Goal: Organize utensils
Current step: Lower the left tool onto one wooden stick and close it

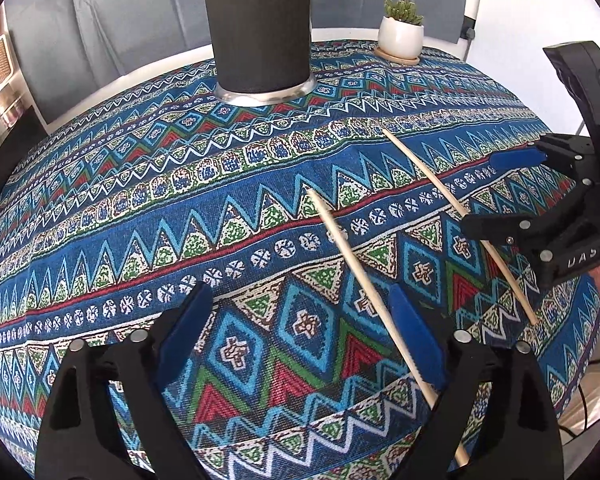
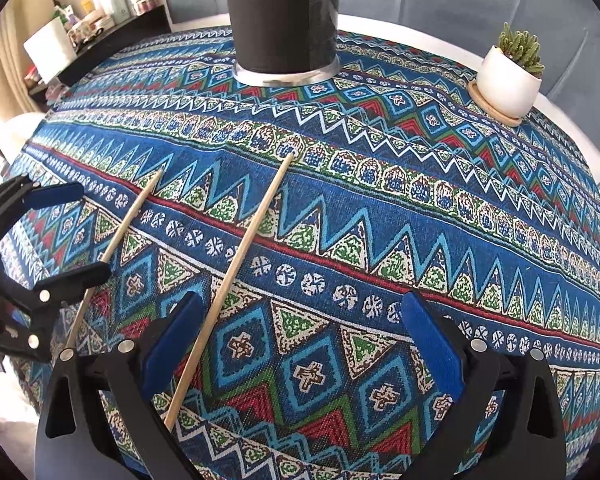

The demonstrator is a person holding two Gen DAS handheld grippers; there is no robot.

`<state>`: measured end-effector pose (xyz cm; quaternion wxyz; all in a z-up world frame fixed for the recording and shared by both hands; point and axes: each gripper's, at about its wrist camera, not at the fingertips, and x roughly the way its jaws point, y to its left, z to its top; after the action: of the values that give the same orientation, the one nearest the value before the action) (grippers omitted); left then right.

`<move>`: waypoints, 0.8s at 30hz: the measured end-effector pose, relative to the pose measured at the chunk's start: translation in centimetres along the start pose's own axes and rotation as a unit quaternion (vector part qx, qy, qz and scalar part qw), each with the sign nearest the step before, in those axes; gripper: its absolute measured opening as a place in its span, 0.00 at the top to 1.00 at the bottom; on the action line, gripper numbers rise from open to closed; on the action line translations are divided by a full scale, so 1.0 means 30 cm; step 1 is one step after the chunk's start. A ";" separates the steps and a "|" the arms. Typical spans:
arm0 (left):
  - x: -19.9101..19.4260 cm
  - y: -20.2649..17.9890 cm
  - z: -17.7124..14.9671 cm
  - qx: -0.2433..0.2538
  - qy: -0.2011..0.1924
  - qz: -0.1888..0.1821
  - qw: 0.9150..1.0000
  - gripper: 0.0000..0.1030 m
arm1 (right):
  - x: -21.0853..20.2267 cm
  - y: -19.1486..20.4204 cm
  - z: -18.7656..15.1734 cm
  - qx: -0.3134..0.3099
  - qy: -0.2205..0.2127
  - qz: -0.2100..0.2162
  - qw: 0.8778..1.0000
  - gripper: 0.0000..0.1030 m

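Two wooden chopsticks lie apart on the patterned tablecloth. The left chopstick runs under the right finger of my left gripper, which is open and empty. The right chopstick lies near the left finger of my right gripper, which is open and empty. A tall black cylindrical holder with a metal base stands at the back. Each gripper shows in the other's view: the right one and the left one.
A white pot with a small succulent stands on a wooden saucer at the back right. The tablecloth covers a round table. Shelves with clutter are beyond the table at the left. Grey curtain is behind.
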<state>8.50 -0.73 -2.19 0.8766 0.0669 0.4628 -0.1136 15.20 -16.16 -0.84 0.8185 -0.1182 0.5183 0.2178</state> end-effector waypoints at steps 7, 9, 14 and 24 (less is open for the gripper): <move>-0.042 0.148 -0.019 -0.018 0.028 0.005 0.999 0.80 | -0.048 -0.014 -0.017 0.012 -0.005 -0.002 1.000 0.78; -0.052 0.185 -0.032 -0.023 0.036 0.006 0.999 0.86 | -0.057 -0.026 -0.034 0.013 -0.009 -0.001 1.000 0.93; -0.061 0.257 -0.045 -0.043 0.048 -0.031 0.997 0.91 | -0.076 -0.056 -0.074 0.043 -0.027 0.019 0.999 0.95; -0.058 0.400 -0.046 -0.142 0.023 -0.090 0.986 0.95 | -0.160 -0.071 -0.115 0.101 -0.093 0.122 0.983 0.95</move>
<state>9.59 11.40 -1.39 0.8524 -0.0974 0.4987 -0.1236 11.71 -20.59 1.90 0.8383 0.0501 0.4699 0.2719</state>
